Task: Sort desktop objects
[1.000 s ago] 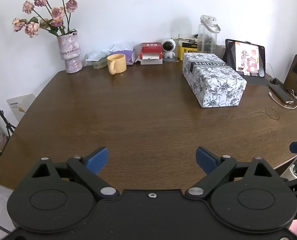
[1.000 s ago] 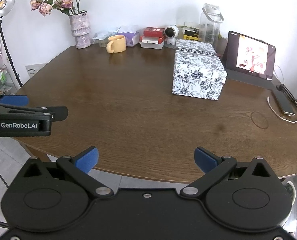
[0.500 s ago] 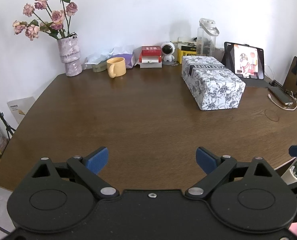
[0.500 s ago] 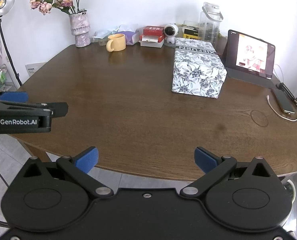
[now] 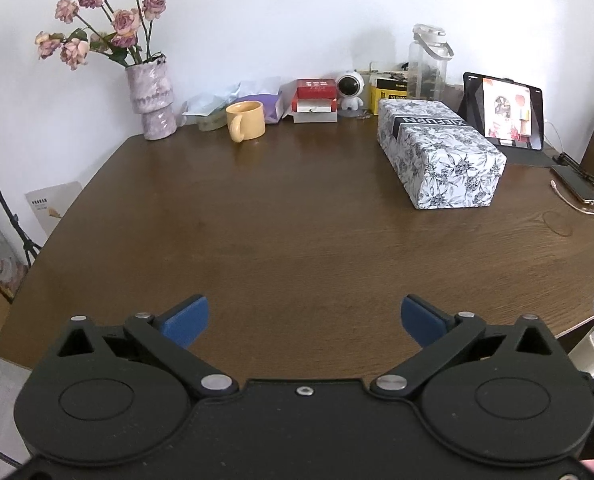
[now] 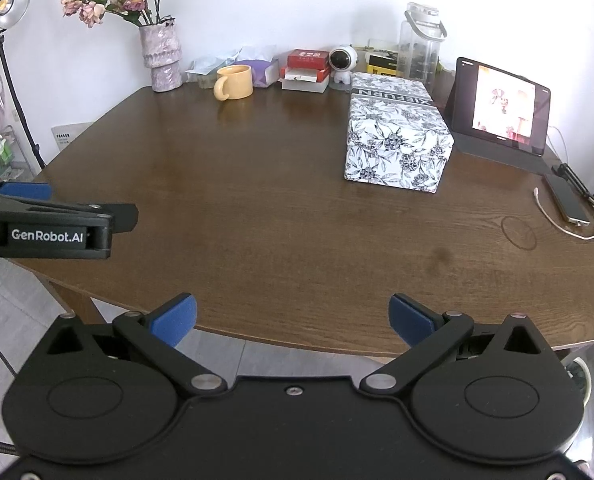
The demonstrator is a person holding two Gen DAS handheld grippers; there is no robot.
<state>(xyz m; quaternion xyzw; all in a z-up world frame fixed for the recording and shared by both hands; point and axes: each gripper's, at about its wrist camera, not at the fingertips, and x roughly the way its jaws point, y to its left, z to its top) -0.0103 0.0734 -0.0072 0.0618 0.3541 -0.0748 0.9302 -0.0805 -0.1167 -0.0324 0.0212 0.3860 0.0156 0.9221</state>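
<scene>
1. Left tongs (image 5: 303, 316) and right tongs (image 6: 293, 314) were both released, jaws wide apart and grasping nothing, poised at the near edge of the surface (image 5: 297, 220).
2. Step, as judged: approach, with no object yet picked.
3. The desktop objects lay well ahead of the tongs: yellow mug (image 5: 246, 121), red box (image 5: 315, 89) and floral box (image 5: 441, 158) ahead to the right.
4. Next move would call for a long forward reach.
5. A white wall (image 5: 277, 12) backed the brown wooden surface; a flower vase (image 5: 151, 100) stood far ahead to the left.
</scene>
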